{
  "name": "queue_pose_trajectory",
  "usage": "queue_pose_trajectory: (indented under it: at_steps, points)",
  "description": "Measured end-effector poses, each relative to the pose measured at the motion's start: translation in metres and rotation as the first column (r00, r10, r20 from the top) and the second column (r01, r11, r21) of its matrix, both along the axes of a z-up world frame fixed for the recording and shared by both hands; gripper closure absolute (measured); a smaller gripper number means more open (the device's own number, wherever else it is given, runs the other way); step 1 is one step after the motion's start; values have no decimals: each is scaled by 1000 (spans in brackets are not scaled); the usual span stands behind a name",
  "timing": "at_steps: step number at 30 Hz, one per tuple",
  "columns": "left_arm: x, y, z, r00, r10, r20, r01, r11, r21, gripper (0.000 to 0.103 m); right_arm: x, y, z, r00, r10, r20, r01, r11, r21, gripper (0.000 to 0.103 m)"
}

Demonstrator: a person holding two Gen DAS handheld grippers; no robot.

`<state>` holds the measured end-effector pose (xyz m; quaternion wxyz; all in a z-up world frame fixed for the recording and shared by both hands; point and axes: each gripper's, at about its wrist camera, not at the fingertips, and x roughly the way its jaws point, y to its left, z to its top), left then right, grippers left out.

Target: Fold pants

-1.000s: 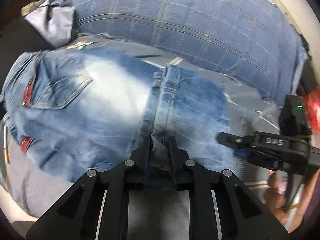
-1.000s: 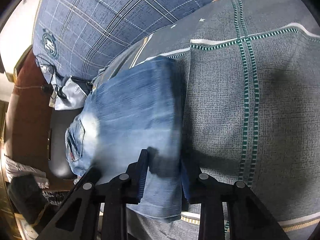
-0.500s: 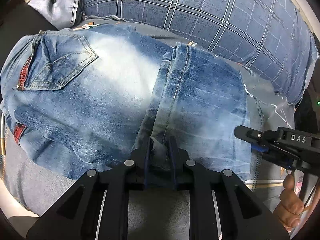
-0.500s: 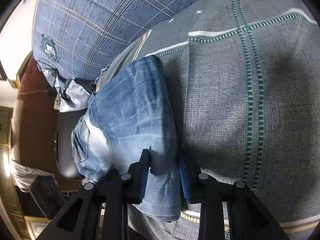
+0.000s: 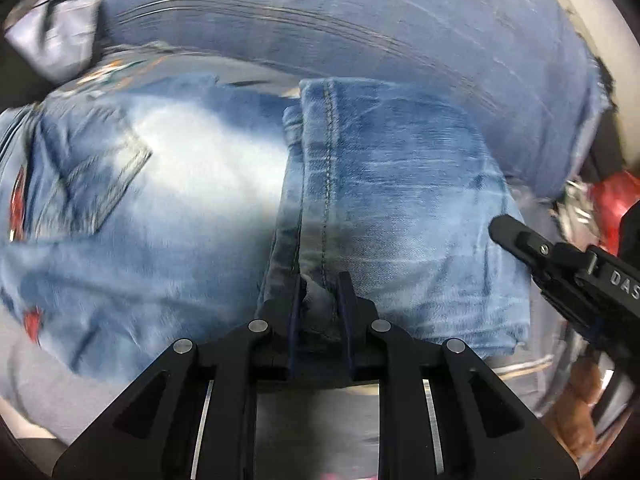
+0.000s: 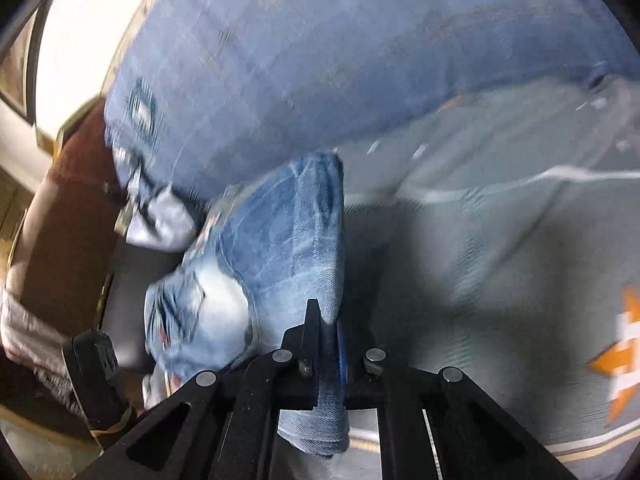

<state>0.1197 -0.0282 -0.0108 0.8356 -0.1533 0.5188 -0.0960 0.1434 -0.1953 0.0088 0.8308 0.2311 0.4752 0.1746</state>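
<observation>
Pants (image 5: 224, 208) of faded blue denim lie on a grey bedspread (image 6: 500, 280), already doubled over, with both grippers clamped on the near edge of the folded part. Nearest the left wrist camera, the left gripper (image 5: 319, 292) has its jaws nearly together on a bunched wad of cloth at the hem end, just as it had a second ago. The right gripper (image 6: 326, 320) is what changed: its jaws have just been closing, from a loose straddle of the fold's right edge to a tight pinch, and a thin doubled layer of denim now sits pressed between them. Both views have gone blurred and the right one has tilted, so the hands seem to be moving with the cloth. My reading is that the near end is now held at two corners and is being lifted for the next fold toward the waistband.

Beyond the jaws, the hem end, with its stitched seam running away from the camera, lies over the lower legs. Further left lie the paler seat, a back pocket (image 5: 100, 184) and small red trims. At the far side a blue checked pillow (image 5: 360, 20) runs along the pants, touching or nearly touching them; I cannot tell which.
</observation>
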Motion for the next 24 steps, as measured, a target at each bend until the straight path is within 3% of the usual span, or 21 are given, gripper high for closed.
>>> queue_pose_trajectory:
  at_steps: [3, 6, 9, 11, 13, 15, 17, 19, 20, 22, 24]
  points:
    - [9, -36, 7, 997, -72, 5, 72, 997, -28, 87, -5, -42, 18, 993, -106, 46, 106, 994, 15, 97]
    - [13, -61, -7, 993, -114, -27, 113, 993, -24, 87, -9, -76, 22, 981, -190, 48, 191, 981, -20, 97]
    - [13, -63, -36, 992, -112, -65, 112, 994, -2, 87, 2, -90, -4, 972, -219, -83, 217, 976, -32, 93]
    - [9, -58, -35, 993, -111, -28, 111, 994, -26, 87, 13, -92, -31, 954, -224, -201, 219, 975, -46, 92]
    - [5, -52, -32, 993, -116, -33, 113, 992, -61, 87, 20, -93, -39, 943, -230, -241, 222, 973, -61, 92]
    - [3, -46, -31, 993, -107, -43, 103, 991, -82, 87, 18, -100, -30, 945, -253, -208, 254, 967, -24, 92]
    - [2, -44, -32, 994, -102, -48, 96, 989, -109, 87, 9, -101, -10, 951, -289, -107, 289, 957, -17, 89]
    - [1, -43, -32, 994, -106, -42, 100, 988, -119, 86, -1, -97, 11, 954, -301, -2, 301, 952, -50, 74]
    - [0, -45, -31, 993, -111, -37, 106, 988, -116, 86, -6, -93, 19, 957, -286, 47, 289, 956, -45, 62]
    - [-3, -45, -28, 993, -116, -27, 112, 987, -114, 86, -2, -79, 22, 974, -219, 65, 219, 976, -2, 59]
    - [-5, -44, -27, 992, -122, -19, 118, 985, -126, 85, 9, -61, 7, 992, -127, -5, 127, 991, 50, 61]
